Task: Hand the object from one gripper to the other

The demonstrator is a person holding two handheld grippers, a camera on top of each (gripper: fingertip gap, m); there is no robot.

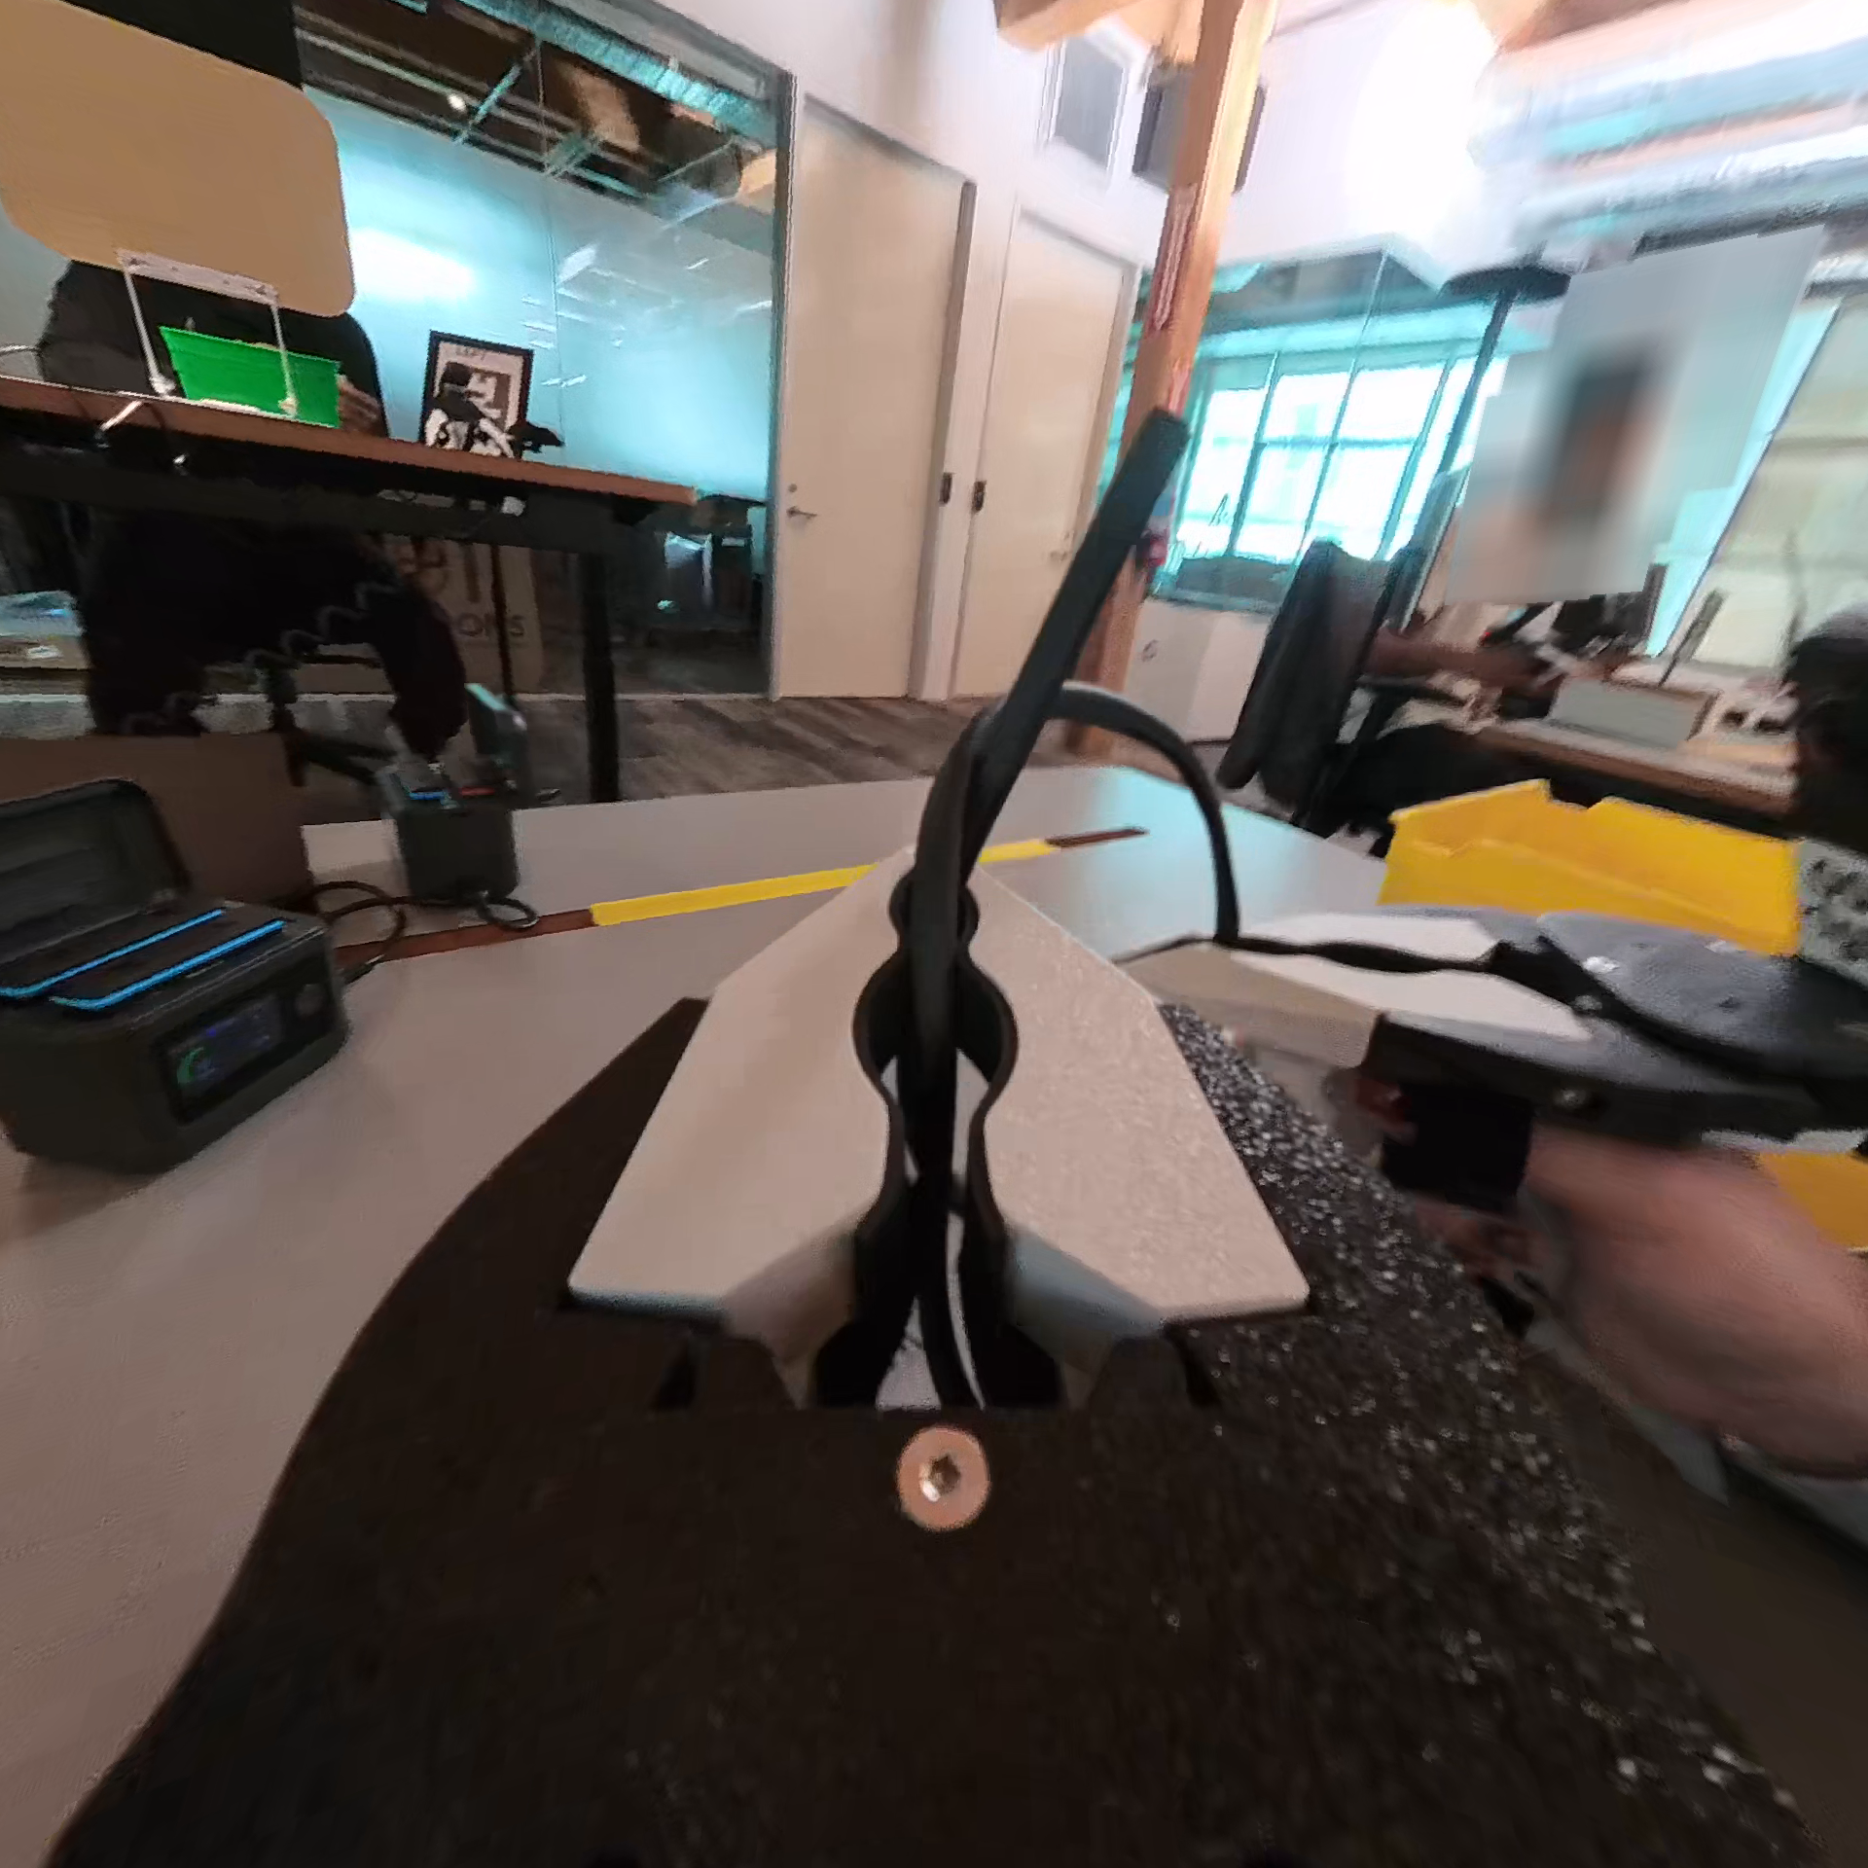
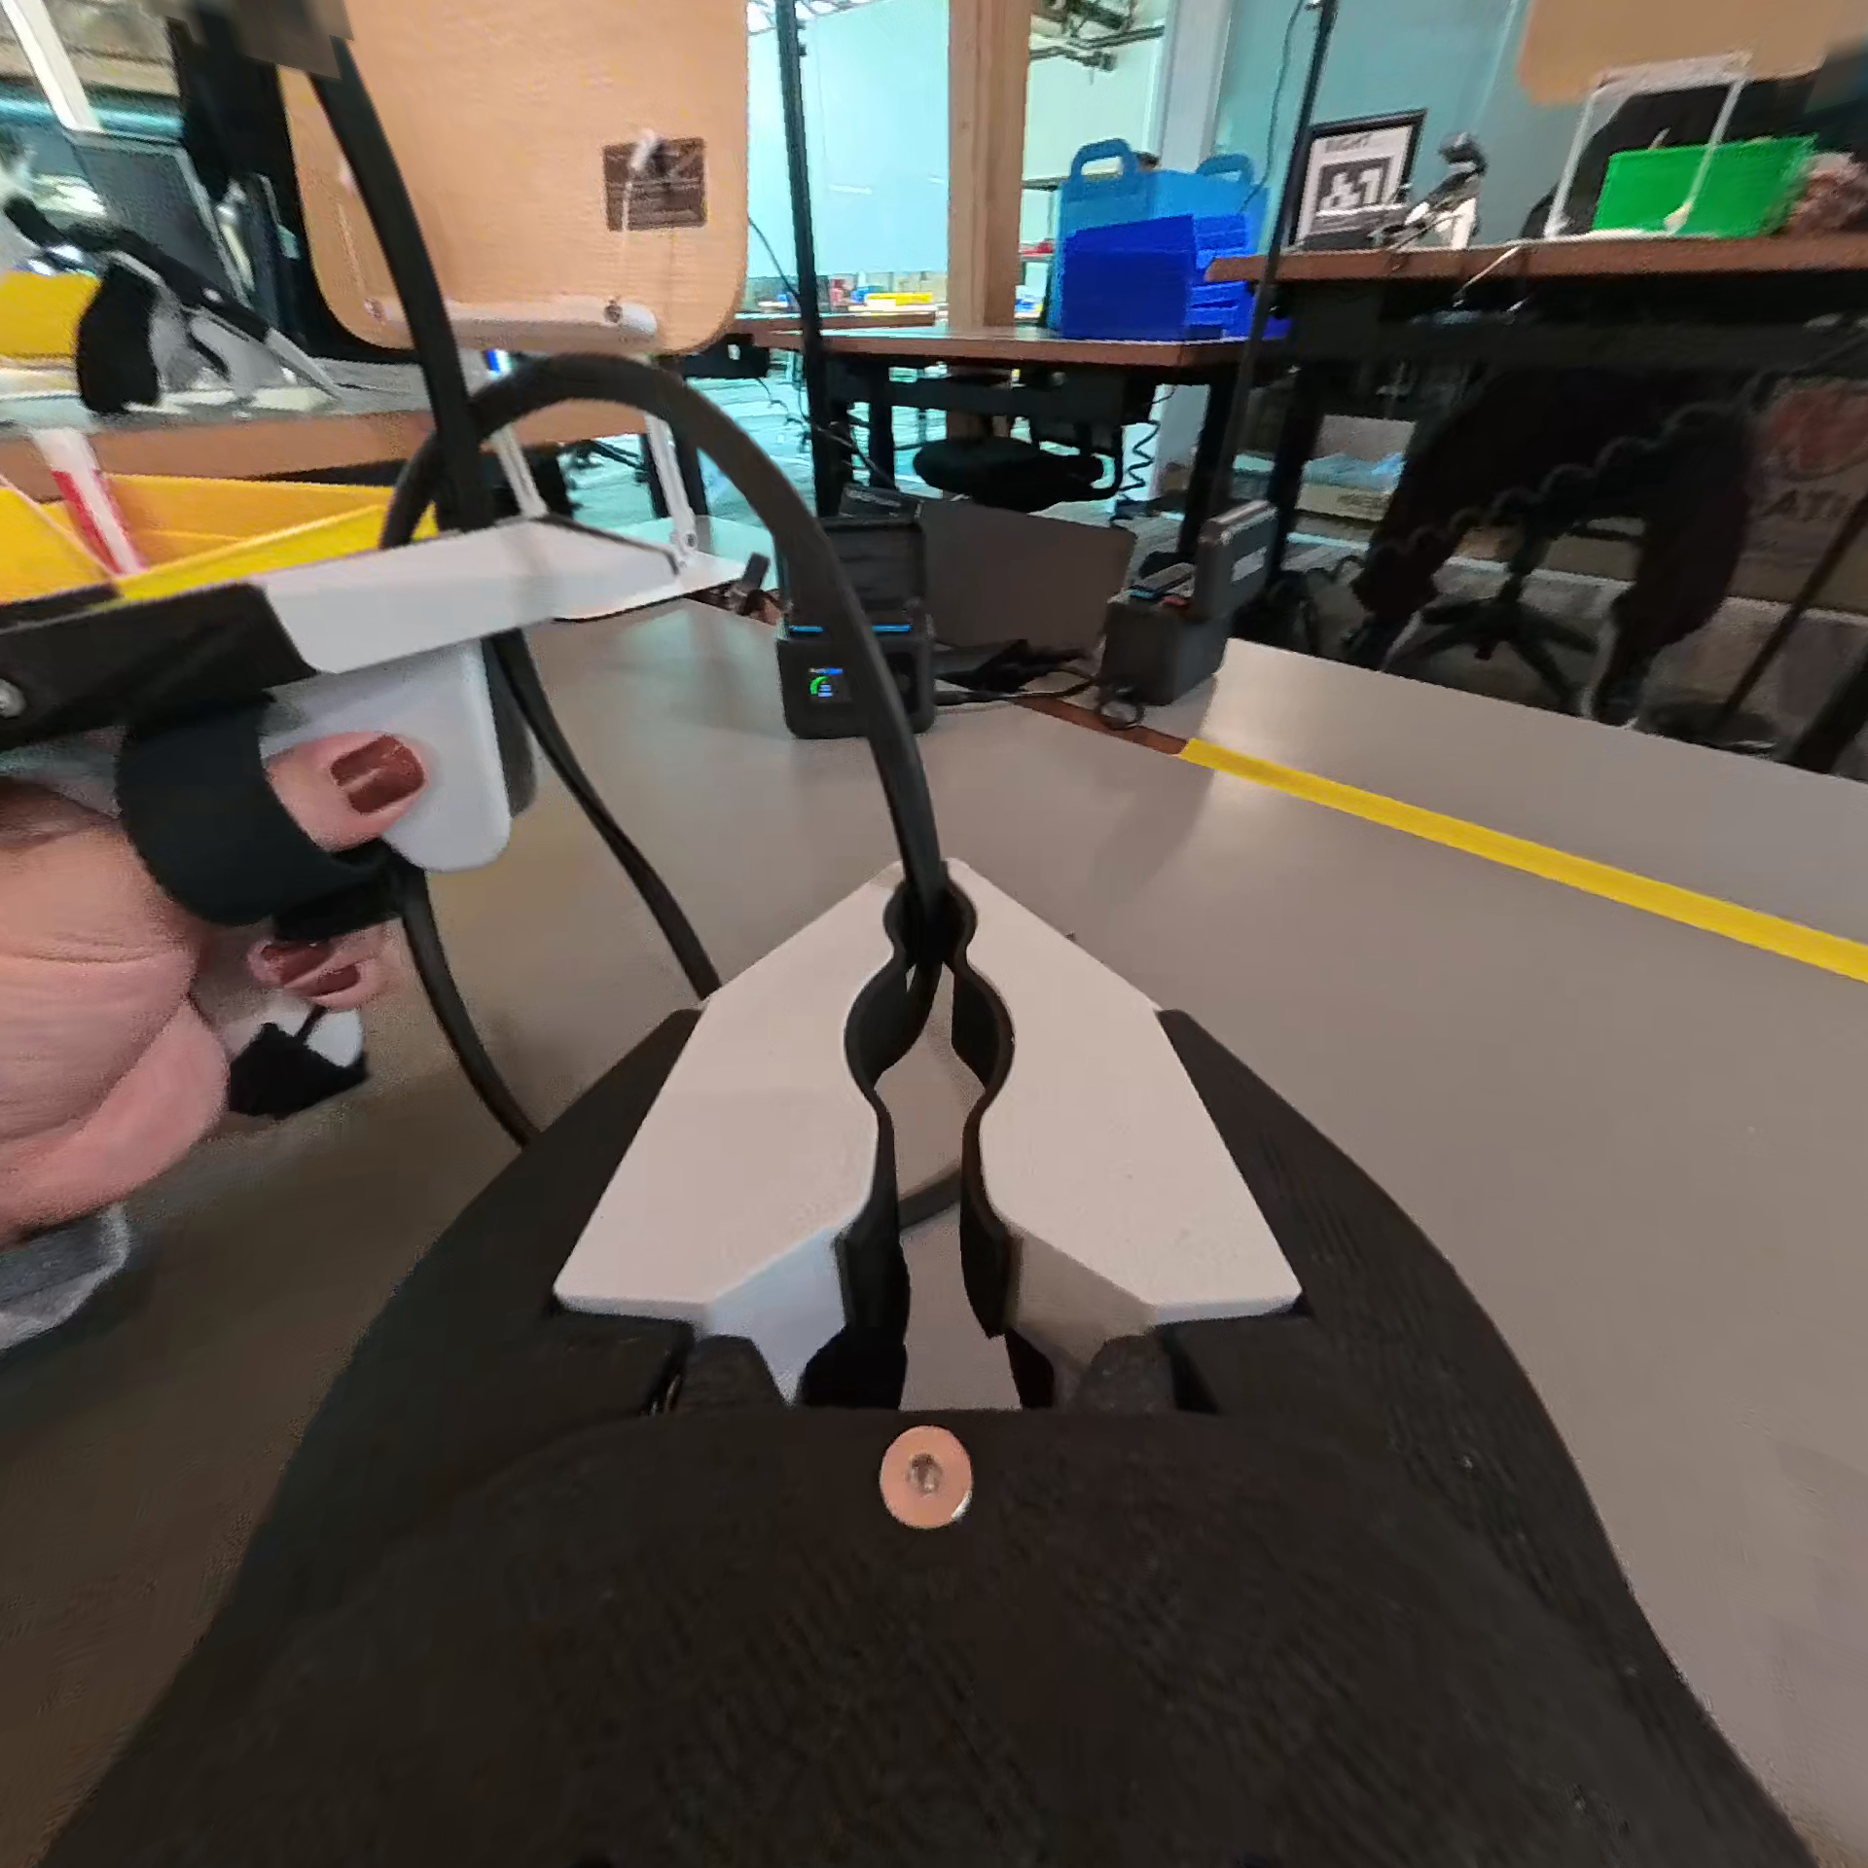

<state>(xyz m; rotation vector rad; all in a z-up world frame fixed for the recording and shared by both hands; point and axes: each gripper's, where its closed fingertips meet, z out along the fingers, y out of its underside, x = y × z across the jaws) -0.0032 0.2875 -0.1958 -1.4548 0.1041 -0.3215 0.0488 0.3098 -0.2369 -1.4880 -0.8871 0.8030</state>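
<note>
Right tool pinching black cable; left tool clamped on its other strands (both above table). Handover midway, release pending.

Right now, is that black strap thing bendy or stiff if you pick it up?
Probably bendy but springy: the black strap arcs in a smooth loop between the left claw and the right claw. Its free end sticks up rather than drooping, so it seems semi-stiff. It looks thin, so likely light.
</note>
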